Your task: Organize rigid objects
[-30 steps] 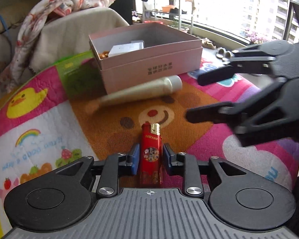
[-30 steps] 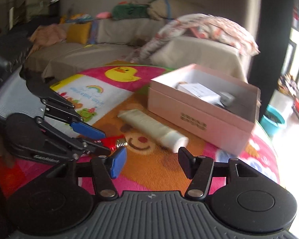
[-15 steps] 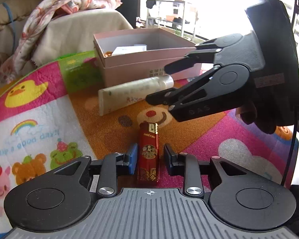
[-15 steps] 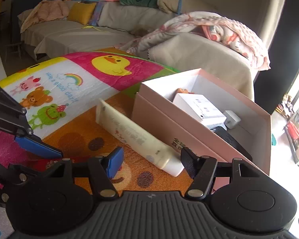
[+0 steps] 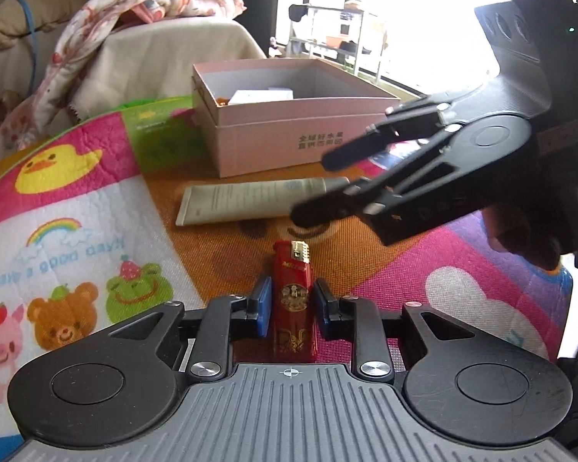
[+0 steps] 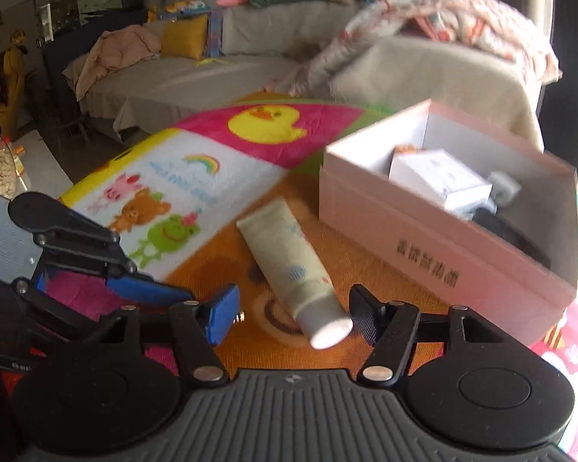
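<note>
While the red lighter [image 5: 292, 300] lies lengthwise on the mat between the left gripper [image 5: 292, 304]'s closing jaws, pads not yet pressing, the right gripper [image 6: 292, 310] hangs unclenched over the cream tube [image 6: 289, 265]'s cap, the pink box [image 6: 443, 254] beyond likely both things' destination.

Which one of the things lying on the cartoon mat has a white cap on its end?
The cream tube does: its round white cap faces the right gripper. The red lighter between the closing left gripper's jaws has a gold metal top instead.
</note>
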Available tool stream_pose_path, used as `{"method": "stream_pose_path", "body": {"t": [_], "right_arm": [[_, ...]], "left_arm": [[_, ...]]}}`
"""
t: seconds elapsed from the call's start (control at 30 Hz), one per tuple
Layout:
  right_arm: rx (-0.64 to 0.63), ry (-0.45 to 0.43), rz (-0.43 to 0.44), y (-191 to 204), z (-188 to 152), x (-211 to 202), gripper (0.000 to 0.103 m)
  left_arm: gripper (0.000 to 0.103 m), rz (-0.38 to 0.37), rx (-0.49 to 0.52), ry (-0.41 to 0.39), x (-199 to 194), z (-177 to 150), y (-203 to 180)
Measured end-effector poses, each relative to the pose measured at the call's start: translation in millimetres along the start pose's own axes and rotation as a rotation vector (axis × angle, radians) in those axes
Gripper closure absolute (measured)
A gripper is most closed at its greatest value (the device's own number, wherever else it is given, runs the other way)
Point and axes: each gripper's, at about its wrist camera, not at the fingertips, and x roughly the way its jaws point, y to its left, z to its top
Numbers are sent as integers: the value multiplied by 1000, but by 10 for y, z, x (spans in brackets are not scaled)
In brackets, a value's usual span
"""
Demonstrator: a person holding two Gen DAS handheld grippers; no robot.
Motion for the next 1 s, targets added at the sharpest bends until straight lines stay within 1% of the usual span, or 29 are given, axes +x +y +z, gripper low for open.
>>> {"method": "stream_pose_path", "body": {"t": [0.07,0.1,0.17,0.2,0.23,0.3,0.33,0.37,0.43,0.5,0.6,0.63,0.77,0.87,0.93,1.0], "right_arm": [[-44,-9,-51,48,43,50,39],[-56,-2,-63,56,73,102,39],[-64,24,-60,51,138,234,40],[-69,35,-55,50,155,299,43],[-69,47,-42,40,165,358,46],[-34,67,-8,-4,185,422,64],[-10,70,1,-22,184,405,68],[0,76,2,-19,175,376,68],[0,72,-19,9,98,256,77],[-2,77,-49,45,-31,112,77],[38,87,-78,62,-237,-130,77],[57,90,-79,56,-300,-212,77],[138,81,-95,39,-524,-511,77],[167,57,-119,26,-613,-701,77],[183,32,-131,10,-600,-818,77],[202,-9,-142,-37,-532,-949,77]], "left_arm": [[76,18,-35,-3,6,1,-18],[76,29,-42,-4,11,1,-36],[75,34,-26,-3,14,-5,-68],[75,31,-26,1,10,-8,-63],[75,25,-30,8,5,-3,-49],[75,10,-32,26,-9,8,-18],[75,3,-39,32,-21,6,-5],[75,-1,-47,36,-25,8,6],[75,10,-55,33,-23,9,-13],[76,33,-50,23,-15,1,-63],[77,65,-7,1,-11,-30,-155],[77,65,6,-3,-17,-36,-177],[77,-15,51,6,-93,-75,-261],[77,-30,89,3,-127,-63,-328],[77,-44,78,-23,-165,22,-315],[77,-45,79,-73,-240,187,-288]]}}
